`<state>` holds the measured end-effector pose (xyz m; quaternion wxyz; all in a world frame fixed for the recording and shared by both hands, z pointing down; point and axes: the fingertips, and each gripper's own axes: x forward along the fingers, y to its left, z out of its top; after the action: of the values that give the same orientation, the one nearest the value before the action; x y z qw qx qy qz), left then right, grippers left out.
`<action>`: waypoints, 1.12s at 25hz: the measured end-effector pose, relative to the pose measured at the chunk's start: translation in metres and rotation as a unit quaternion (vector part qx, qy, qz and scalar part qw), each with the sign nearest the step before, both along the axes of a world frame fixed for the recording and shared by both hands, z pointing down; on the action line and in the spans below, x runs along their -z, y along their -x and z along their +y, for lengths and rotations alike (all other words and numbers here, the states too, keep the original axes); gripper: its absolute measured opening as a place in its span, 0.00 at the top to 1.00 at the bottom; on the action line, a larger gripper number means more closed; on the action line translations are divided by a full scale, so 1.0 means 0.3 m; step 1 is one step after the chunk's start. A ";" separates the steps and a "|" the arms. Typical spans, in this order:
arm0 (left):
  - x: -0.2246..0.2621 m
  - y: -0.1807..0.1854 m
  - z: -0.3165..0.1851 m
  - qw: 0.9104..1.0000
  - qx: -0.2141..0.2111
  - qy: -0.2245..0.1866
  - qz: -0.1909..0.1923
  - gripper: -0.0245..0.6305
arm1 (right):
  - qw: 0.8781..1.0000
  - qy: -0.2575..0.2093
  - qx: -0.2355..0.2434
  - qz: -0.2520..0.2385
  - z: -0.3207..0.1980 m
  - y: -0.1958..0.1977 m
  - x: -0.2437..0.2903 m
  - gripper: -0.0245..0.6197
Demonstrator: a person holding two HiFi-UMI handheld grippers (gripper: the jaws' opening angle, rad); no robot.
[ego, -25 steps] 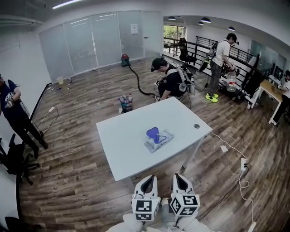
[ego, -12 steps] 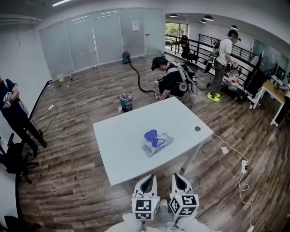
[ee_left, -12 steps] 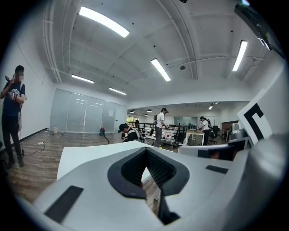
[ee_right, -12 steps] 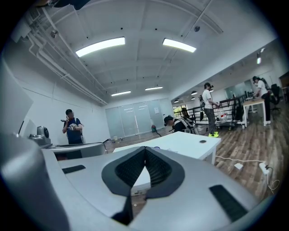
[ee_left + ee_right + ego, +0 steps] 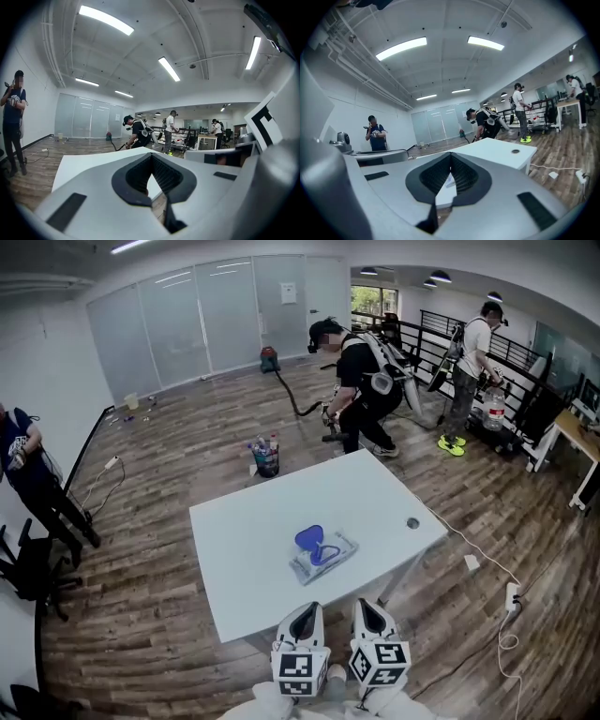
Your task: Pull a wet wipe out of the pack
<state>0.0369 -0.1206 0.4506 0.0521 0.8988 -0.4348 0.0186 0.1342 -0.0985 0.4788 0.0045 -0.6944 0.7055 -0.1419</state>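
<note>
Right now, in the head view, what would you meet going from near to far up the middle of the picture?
The left claw and right claw level, then white table → wet wipe pack → bucket of bottles → red vacuum cleaner → glass wall.

A white surface is seen on a wooden floor. A wet wipe pack is laid near the middle of the surface, with its blue lid raised. The left tool and right tool are held side by side at the near edge, well apart from the pack.
</note>
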 end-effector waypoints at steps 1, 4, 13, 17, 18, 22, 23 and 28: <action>0.002 -0.009 -0.018 1.000 0.003 0.001 0.000 0.96 | 1.000 -0.001 0.003 0.000 -0.022 -0.011 0.004 0.95; 0.013 -0.046 -0.072 1.000 0.010 0.005 0.006 0.96 | 1.000 -0.004 0.010 0.001 -0.085 -0.048 0.020 0.95; 0.020 -0.162 -0.217 1.000 0.024 0.007 0.010 0.96 | 1.000 0.000 0.027 0.004 -0.230 -0.161 0.025 0.95; 0.023 -0.208 -0.268 1.000 0.028 0.005 0.006 0.96 | 1.000 0.002 0.031 0.006 -0.284 -0.211 0.024 0.95; 0.023 -0.219 -0.279 1.000 0.029 0.004 0.005 0.96 | 0.999 0.002 0.032 0.006 -0.297 -0.223 0.023 0.95; 0.014 -0.253 -0.324 0.999 0.036 0.007 0.008 0.96 | 0.999 0.003 0.038 0.007 -0.345 -0.258 0.018 0.95; 0.012 -0.258 -0.335 0.999 0.038 0.008 0.007 0.96 | 0.999 0.003 0.040 0.007 -0.355 -0.264 0.015 0.95; -0.006 -0.275 -0.369 0.999 0.046 0.013 0.005 0.96 | 0.999 0.008 0.047 0.006 -0.393 -0.284 -0.007 0.95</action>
<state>0.1194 -0.2314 0.4524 0.0667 0.8774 -0.4748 0.0168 0.2195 -0.2163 0.4810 -0.0118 -0.6609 0.7365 -0.1434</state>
